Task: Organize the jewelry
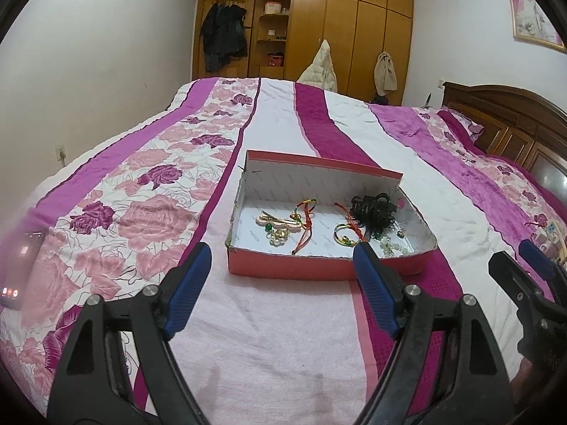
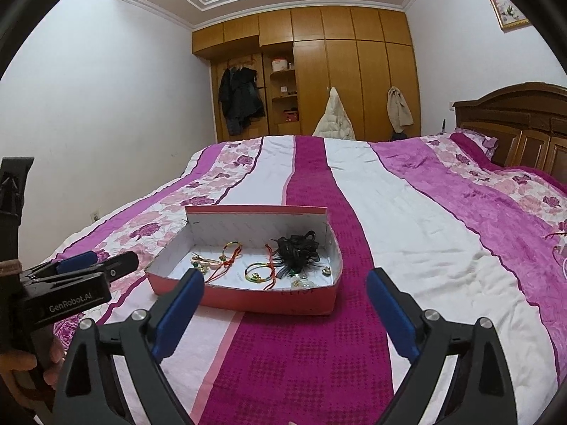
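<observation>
The shallow pink cardboard box (image 1: 329, 265) of jewellery lies just ahead of both wide-open, empty grippers, left gripper (image 1: 283, 279) nearer (long axis crosswise), right gripper (image 2: 283, 304) alongside.

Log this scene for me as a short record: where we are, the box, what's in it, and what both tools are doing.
surface: bed with pink and purple floral bedspread
container: shallow red cardboard box, open, white inside, resting on the bedspread
contents: black hair claw clip, gold bangle, red string bracelets, gold hair clip, small beaded pieces
left tool: open, empty, short of the box
right tool: open, empty, short of the box
background: wooden wardrobe, hanging coats
</observation>
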A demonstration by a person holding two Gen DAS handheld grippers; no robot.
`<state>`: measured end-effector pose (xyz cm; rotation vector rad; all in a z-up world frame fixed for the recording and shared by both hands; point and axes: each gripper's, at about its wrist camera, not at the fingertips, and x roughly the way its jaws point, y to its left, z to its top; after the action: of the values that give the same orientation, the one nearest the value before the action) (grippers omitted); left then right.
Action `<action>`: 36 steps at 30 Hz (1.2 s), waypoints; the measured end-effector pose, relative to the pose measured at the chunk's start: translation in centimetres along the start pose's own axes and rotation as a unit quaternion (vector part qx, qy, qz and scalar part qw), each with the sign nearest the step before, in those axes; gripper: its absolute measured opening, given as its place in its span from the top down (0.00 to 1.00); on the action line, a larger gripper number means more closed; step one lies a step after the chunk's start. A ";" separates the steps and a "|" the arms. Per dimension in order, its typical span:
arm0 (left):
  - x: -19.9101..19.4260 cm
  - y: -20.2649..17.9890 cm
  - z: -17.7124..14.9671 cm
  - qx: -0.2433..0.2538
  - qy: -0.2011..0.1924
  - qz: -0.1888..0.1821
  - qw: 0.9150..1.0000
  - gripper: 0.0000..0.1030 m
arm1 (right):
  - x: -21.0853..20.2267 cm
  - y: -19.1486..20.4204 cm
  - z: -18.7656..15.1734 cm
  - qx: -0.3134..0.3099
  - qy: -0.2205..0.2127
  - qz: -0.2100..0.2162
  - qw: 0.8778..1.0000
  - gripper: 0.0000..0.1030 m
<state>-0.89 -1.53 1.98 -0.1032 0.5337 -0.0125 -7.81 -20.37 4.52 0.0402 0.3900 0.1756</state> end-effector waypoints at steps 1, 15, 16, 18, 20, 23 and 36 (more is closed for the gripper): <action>0.0 0.0 0.0 0.000 -0.001 0.000 1.000 0.27 | 0.0 0.0 0.0 0.001 0.000 0.000 1.000 0.08; 0.1 0.1 0.0 -0.001 0.003 0.000 1.000 0.27 | 0.0 -0.1 -0.2 0.005 0.005 -0.001 1.000 0.08; 0.1 0.1 0.0 -0.001 0.003 0.000 1.000 0.27 | 0.0 -0.1 -0.1 0.004 0.005 -0.001 1.000 0.08; 0.1 0.2 0.0 -0.003 0.004 0.000 1.000 0.27 | 0.0 -0.1 -0.2 0.004 0.004 -0.002 1.000 0.08; 0.1 0.2 0.0 -0.003 0.004 0.000 1.000 0.27 | 0.0 -0.1 -0.2 0.004 0.003 -0.002 1.000 0.08; 0.1 0.2 0.0 -0.001 0.002 0.000 1.000 0.28 | 0.0 -0.1 -0.2 0.005 0.004 -0.002 1.000 0.08; 0.1 0.2 -0.1 0.000 0.002 0.000 1.000 0.28 | 0.0 -0.2 -0.2 0.004 0.003 -0.002 1.000 0.08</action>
<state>-0.85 -1.38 1.86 -0.1035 0.5369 -0.0131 -7.88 -20.52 4.30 0.0476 0.3977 0.1707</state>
